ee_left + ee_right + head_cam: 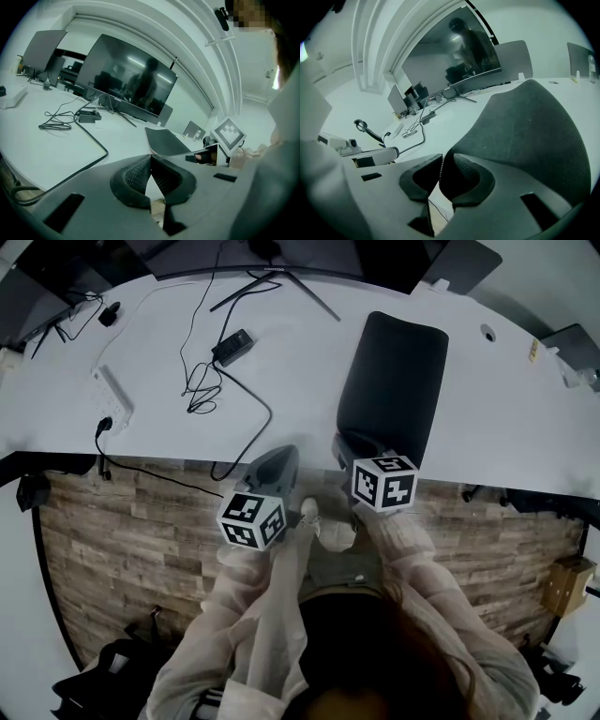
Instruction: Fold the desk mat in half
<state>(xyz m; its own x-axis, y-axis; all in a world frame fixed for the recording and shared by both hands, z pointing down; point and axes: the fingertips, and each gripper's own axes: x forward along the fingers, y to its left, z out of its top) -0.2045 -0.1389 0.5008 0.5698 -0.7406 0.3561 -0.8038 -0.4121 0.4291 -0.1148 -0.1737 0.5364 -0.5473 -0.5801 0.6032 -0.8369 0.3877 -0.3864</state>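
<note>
White table (309,362) is carrying the mat (394,381) by its near right edge, arching upward. Right gripper (349,451) is sitting at the mat's near edge with jaws slightly spread, pinching nothing, while the left gripper (279,456) is keeping its jaws pressed together. Squaring the edges before flattening the mat is looking wise.

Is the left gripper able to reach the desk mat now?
Probably yes: the left gripper hangs near the desk mat, with only bare white desk between them.

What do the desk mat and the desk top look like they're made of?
Desk mat: dark, matte, finely speckled in the right gripper view, its near edge bowing up; probably cloth-faced rubber or foam. Desk top: white, smooth, faint sheen; likely laminate, but unsure.
</note>
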